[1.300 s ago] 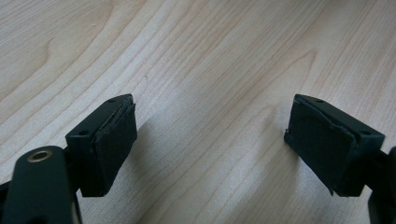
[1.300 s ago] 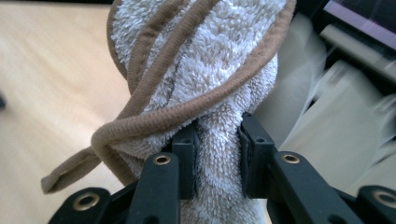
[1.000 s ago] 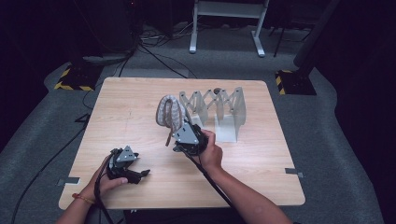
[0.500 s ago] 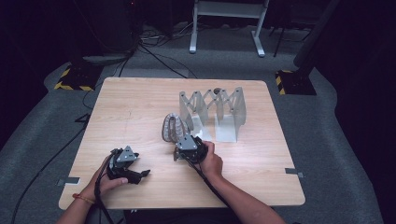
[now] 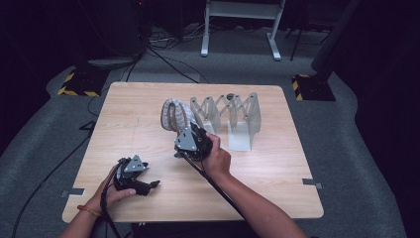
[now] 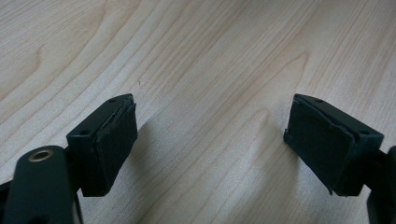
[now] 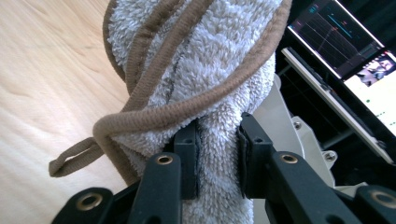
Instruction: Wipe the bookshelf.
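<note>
Two hand-held grippers: the right pinches a fluffy brown-edged towel; the left gapes over woodgrain counter.

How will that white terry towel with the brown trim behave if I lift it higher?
Probably floppy: the white terry towel with brown trim bunches and folds above the right gripper, whose jaws pinch one fold. Its loose brown hanging loop dangles, so it may snag the white accordion rack. The plush pile likely resists slipping.

Lab: floor cables, monitor
</note>
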